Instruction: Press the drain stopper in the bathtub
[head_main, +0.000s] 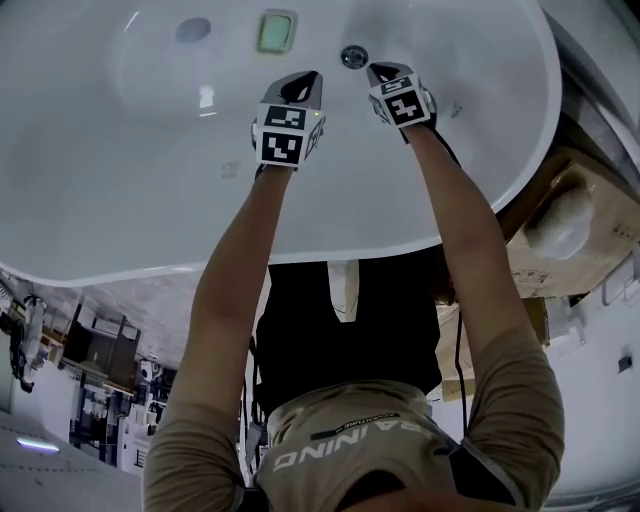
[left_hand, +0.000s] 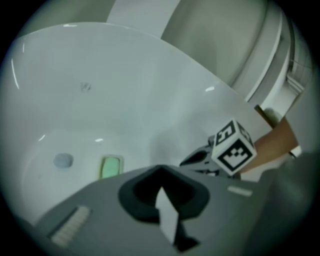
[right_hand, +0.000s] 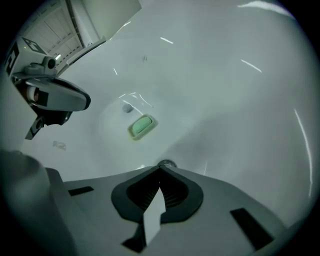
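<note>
The bathtub (head_main: 120, 200) (left_hand: 150, 100) (right_hand: 225, 100) was white, glossy and oval. In the head view its long axis ran left to right across the frame, and the open basin faced up toward the camera. A cardboard box (head_main: 575, 235) stood outside its rim on the right.

Both of the person's arms reached over the near rim into the basin.

The left claw (head_main: 303, 86) (left_hand: 159, 169) was held above the basin floor. Its jaws were together at the tips with nothing between them.

The right claw (head_main: 383, 74) (right_hand: 160, 169) was just beside the left one. Its jaws were likewise together and empty.

A green rounded-rectangle pad (head_main: 277, 31) (left_hand: 111, 167) (right_hand: 141, 126) with a pale border lay flat on the basin floor, beyond the left claw.

A small blue-grey disc (head_main: 193, 30) (left_hand: 63, 160) (right_hand: 128, 107) lay near the pad, on the side away from the drain.

The drain stopper (head_main: 353, 56) (right_hand: 166, 163) was a small round metallic cap with a darker ring, set flush in the basin floor. Being round, it had no long axis, and its face pointed straight up out of the tub. It sat between the two claws in the head view. In the right gripper view it was just beyond the right claw's tips. Contact between the tips and the stopper could not be confirmed.
</note>
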